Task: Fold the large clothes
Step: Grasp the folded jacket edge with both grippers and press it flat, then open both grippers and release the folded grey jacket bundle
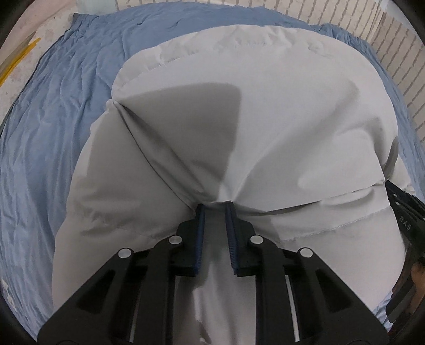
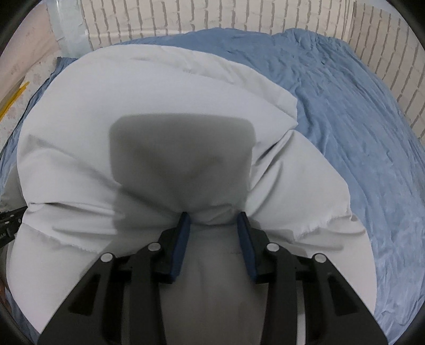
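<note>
A large pale grey padded garment point(image 1: 265, 111) lies spread over a blue bedsheet point(image 1: 53, 132). My left gripper point(image 1: 215, 205) is shut on a bunched fold of the garment, and creases radiate from its blue pads. In the right wrist view the same garment point(image 2: 132, 100) fills the middle, and my right gripper point(image 2: 213, 217) is shut on a thicker puffed fold of it. At the right edge of the left wrist view the other gripper's black body point(image 1: 406, 212) shows. The garment's near part is hidden under both tools.
The blue bedsheet point(image 2: 358, 132) is wrinkled and covers the bed out to a white brick-pattern wall point(image 2: 239, 16) at the back and right. A pale floor with a yellow strip point(image 1: 18, 58) lies off the bed's left side.
</note>
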Demonstrator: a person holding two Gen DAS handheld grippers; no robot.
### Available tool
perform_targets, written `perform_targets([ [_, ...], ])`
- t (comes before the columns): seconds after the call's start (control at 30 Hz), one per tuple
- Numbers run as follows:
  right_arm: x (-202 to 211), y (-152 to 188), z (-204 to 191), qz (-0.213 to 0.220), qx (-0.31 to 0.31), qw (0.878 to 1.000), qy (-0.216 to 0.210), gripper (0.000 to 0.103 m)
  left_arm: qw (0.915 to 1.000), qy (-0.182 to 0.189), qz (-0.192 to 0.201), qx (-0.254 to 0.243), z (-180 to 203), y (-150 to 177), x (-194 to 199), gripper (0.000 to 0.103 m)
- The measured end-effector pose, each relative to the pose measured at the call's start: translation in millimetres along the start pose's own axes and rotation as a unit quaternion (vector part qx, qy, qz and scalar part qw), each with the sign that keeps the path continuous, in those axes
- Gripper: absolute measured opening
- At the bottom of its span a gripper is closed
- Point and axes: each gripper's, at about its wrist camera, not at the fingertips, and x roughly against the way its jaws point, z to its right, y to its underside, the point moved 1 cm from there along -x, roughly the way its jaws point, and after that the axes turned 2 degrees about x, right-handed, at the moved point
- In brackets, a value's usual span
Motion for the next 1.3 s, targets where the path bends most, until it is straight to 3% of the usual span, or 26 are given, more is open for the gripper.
perform_targets([
  [0.13, 18, -1, 6, 0.000, -0.007, 1.000, -0.030, 0.038, 0.9995, 0.024, -0.015, 0.017, -9, 10, 23, 0.017],
  [0.2, 37, -1, 15, 0.029, -0.033, 0.997, -0.058, 0.039, 0.9996, 0.024, 0.010, 0.015, -9, 14, 45, 0.019],
  [0.23, 48, -4, 16, 0.050, -0.041, 0.996, -0.064, 0.039, 0.9992, 0.024, 0.029, 0.013, -5, 15, 59, 0.021],
  [0.3, 59, -11, 11, 0.072, -0.044, 0.994, -0.075, 0.040, 0.9981, 0.040, 0.044, 0.010, 6, 12, 72, 0.034],
  [0.37, 62, -25, -2, 0.083, -0.044, 0.991, -0.098, 0.040, 0.9972, 0.063, 0.041, 0.000, 24, 6, 73, 0.036],
  [0.43, 55, -37, -15, 0.086, -0.036, 0.990, -0.102, 0.040, 0.9977, 0.060, 0.031, -0.008, 42, -4, 63, 0.036],
  [0.53, 34, -53, -38, 0.074, -0.008, 0.993, -0.088, 0.040, 0.9990, 0.041, 0.017, -0.011, 56, -26, 42, 0.036],
  [0.6, 6, -61, -46, 0.041, 0.017, 0.997, -0.056, 0.038, 0.9995, 0.033, -0.002, 0.003, 51, -40, 28, 0.032],
  [0.63, -8, -66, -44, 0.024, 0.018, 0.998, -0.053, 0.039, 0.9993, 0.032, -0.013, 0.014, 46, -47, 21, 0.027],
  [0.7, -21, -71, -34, 0.006, 0.006, 0.998, -0.055, 0.038, 0.9984, 0.025, -0.039, 0.030, 32, -58, 5, 0.005],
  [0.73, -26, -77, -27, 0.001, -0.003, 0.999, -0.048, 0.038, 0.9976, 0.031, -0.050, 0.036, 26, -61, 0, 0.003],
  [0.8, -27, -82, -12, 0.003, -0.009, 1.000, -0.021, 0.037, 0.9948, 0.053, -0.068, 0.054, 7, -68, -5, 0.003],
  [0.9, -38, -83, 29, -0.010, -0.028, 0.999, 0.033, 0.038, 0.9953, 0.043, -0.062, 0.061, -18, -70, -5, 0.003],
  [1.0, -46, -67, 82, -0.035, -0.088, 0.995, 0.028, 0.035, 0.9926, 0.050, -0.058, 0.094, -61, -66, -7, 0.003],
  [1.1, -35, -51, 109, -0.036, -0.103, 0.994, 0.031, 0.022, 0.9927, 0.041, -0.051, 0.101, -84, -59, 3, 0.003],
  [1.17, -13, -46, 108, -0.016, -0.091, 0.994, 0.057, 0.028, 0.9961, 0.017, -0.027, 0.082, -92, -46, 26, 0.004],
  [1.2, 7, -42, 105, 0.014, -0.088, 0.995, 0.036, 0.030, 0.9967, 0.014, -0.010, 0.079, -93, -42, 41, 0.014],
  [1.23, 29, -36, 101, 0.044, -0.087, 0.995, 0.014, 0.042, 0.9971, 0.016, 0.013, 0.074, -92, -32, 60, 0.023],
  [1.27, 49, -28, 94, 0.065, -0.085, 0.994, 0.009, 0.051, 0.9970, 0.015, 0.040, 0.064, -88, -20, 80, 0.057],
  [1.3, 69, -19, 86, 0.090, -0.079, 0.993, 0.004, 0.067, 0.9961, 0.012, 0.065, 0.059, -83, -10, 94, 0.086],
])
